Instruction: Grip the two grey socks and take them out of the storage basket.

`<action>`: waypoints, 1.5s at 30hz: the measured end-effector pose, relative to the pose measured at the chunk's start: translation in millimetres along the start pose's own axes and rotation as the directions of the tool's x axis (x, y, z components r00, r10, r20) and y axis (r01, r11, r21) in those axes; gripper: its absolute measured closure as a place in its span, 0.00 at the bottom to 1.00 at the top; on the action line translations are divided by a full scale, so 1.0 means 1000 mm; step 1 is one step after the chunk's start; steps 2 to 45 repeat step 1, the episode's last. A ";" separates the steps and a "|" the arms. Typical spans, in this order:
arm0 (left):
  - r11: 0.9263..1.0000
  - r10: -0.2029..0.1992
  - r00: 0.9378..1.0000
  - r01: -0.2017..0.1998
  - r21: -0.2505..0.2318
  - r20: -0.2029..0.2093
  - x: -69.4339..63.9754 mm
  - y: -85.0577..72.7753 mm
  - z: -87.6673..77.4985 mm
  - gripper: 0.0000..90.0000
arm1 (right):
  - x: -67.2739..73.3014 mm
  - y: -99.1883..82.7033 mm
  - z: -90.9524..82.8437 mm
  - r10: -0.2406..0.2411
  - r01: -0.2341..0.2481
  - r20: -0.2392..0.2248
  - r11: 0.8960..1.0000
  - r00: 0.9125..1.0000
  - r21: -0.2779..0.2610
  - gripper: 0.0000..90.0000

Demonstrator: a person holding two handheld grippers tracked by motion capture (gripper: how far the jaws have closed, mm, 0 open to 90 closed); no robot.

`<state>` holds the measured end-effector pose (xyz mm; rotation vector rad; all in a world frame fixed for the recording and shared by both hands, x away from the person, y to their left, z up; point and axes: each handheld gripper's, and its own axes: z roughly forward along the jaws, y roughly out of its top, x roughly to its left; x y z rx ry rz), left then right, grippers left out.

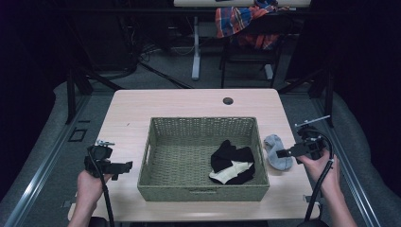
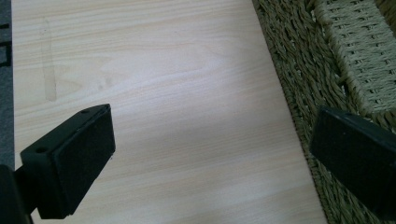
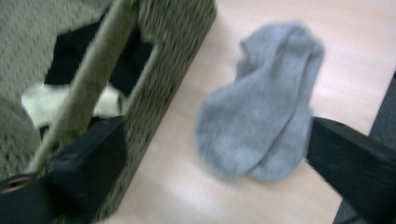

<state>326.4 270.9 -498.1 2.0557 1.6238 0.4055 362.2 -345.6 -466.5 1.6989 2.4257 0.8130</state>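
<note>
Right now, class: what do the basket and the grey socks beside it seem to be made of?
Basket: apparently woven fibre or cord, olive-green and matte; twisted strands show in its wall. Grey socks: soft knitted fabric, probably cotton blend; fine ribbed texture, limp folds.

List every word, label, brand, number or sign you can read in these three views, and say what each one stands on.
None: no readable text in these views.
Wicker basket: plain weave, no tag.
Grey socks on the table: no print or logo.
Black and white socks in the basket: no marking visible.
Left gripper and right gripper: black, no legible label.
Plaid cloth behind the table: pattern, no lettering.
</note>
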 end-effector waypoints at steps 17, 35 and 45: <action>1.000 0.000 1.000 0.000 0.000 0.000 0.000 0.000 0.000 0.01 | 0.000 0.000 0.000 0.000 0.000 0.000 1.000 1.000 0.000 0.00; 1.000 0.000 1.000 0.000 0.000 0.000 0.000 0.000 0.000 0.01 | 0.000 0.000 0.000 0.000 0.000 0.000 1.000 1.000 0.000 0.00; 1.000 0.000 1.000 0.000 0.000 0.000 0.000 0.000 0.000 0.01 | 0.000 0.000 0.000 0.000 0.000 0.000 1.000 1.000 0.000 0.00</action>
